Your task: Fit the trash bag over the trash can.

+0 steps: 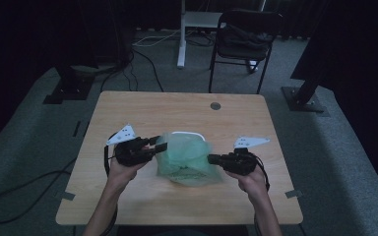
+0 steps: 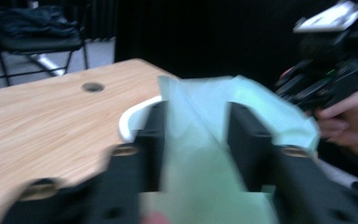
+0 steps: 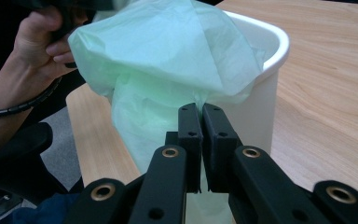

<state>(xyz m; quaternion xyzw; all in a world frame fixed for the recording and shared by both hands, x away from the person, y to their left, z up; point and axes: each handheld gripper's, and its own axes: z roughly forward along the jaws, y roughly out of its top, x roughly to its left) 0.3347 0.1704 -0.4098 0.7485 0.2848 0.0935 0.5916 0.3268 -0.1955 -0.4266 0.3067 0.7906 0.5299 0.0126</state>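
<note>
Scene: we saw a small white bin (image 1: 186, 133) standing on a wooden table (image 1: 128, 110), with a pale green plastic bag (image 1: 187, 160) draped over it and a gripper on each side.
Left gripper: the left gripper (image 1: 153, 146) sat at the bag's left edge; in the left gripper view (image 2: 196, 140) its jaws stood apart with green film running up between them, so we judged it partly open and could not tell whether it pinched the film.
Right gripper: the right gripper (image 1: 211, 159) was at the bag's right edge; in the right gripper view (image 3: 201, 122) its jaws were pressed nearly together on a gathered fold of the bag (image 3: 168, 60), so we took it as clamped on the film.
Key relation: the bag lay directly ahead of both grippers and between them, its mouth stretched along the line from one gripper to the other; the bin's rim (image 3: 270, 39) sat just beyond the right gripper's tips and slightly to its right.
Nearer hand: neither stood out; both were touching the film, from opposite ends.
Likely next: we judged the bag's mouth had yet to be seated round the rim.
View difference: the right gripper view showed the bin's white wall and the pinched fold, which the high view left hidden under crumpled film; the blurred left gripper view showed the other gripper (image 2: 326, 74) and hand (image 2: 349, 121) beyond the bag.
</note>
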